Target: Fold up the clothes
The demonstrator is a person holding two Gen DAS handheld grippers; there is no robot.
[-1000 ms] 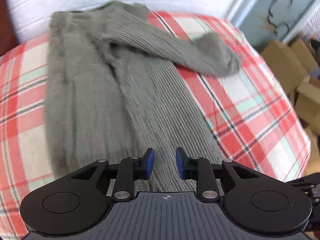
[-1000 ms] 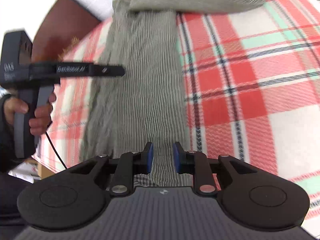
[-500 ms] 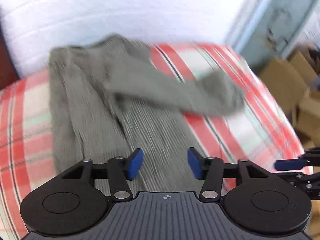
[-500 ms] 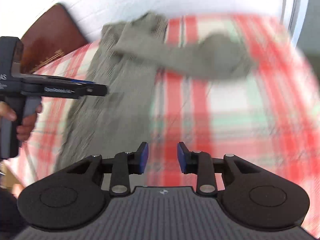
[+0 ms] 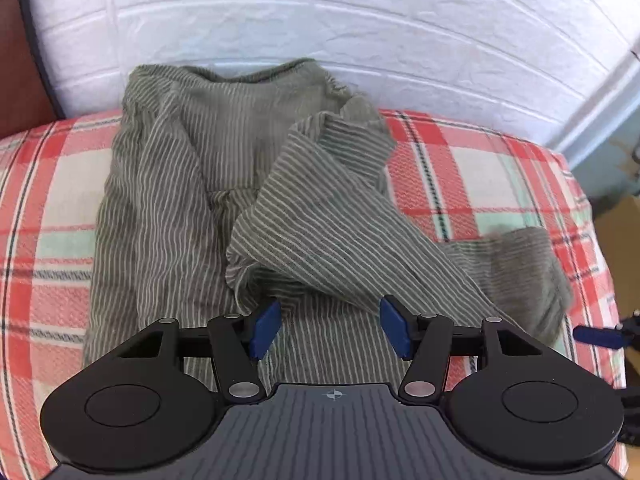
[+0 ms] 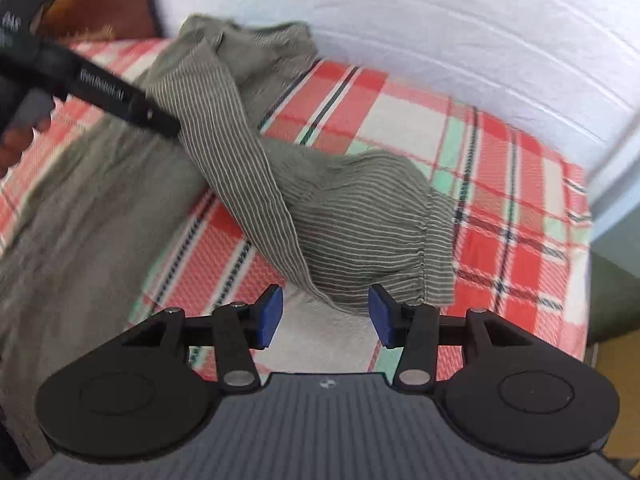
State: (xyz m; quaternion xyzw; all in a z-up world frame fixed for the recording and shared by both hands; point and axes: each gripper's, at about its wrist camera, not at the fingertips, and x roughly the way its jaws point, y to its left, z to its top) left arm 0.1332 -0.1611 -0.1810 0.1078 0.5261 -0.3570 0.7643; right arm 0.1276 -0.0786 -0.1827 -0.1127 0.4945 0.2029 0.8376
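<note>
A grey-green striped garment (image 5: 168, 220) lies spread on the red plaid bed cover (image 5: 460, 168). One sleeve (image 5: 340, 240) runs diagonally to the right and ends in a gathered cuff (image 6: 384, 240). My left gripper (image 5: 330, 328) hangs open over the garment's body, just below where the sleeve crosses, with nothing pinched. My right gripper (image 6: 326, 316) hovers over the cuff's near edge. Its jaws are opening, and the cloth's lowest fold sits between the fingertips without being pressed. In the right wrist view the left gripper (image 6: 160, 120) reaches in from the upper left, held by a hand (image 6: 16, 140).
A white brick-pattern wall (image 5: 320, 20) rises right behind the bed. Brown wood (image 6: 104, 4) stands at the back left corner. The bed's right edge drops off toward a cardboard box (image 5: 626, 232). One blue fingertip of the right gripper (image 5: 596, 337) shows at the left view's right edge.
Both grippers' jaws have widened. The right gripper slid from the garment's body across to the sleeve cuff. The left gripper moved up the garment toward the wall and the sleeve.
</note>
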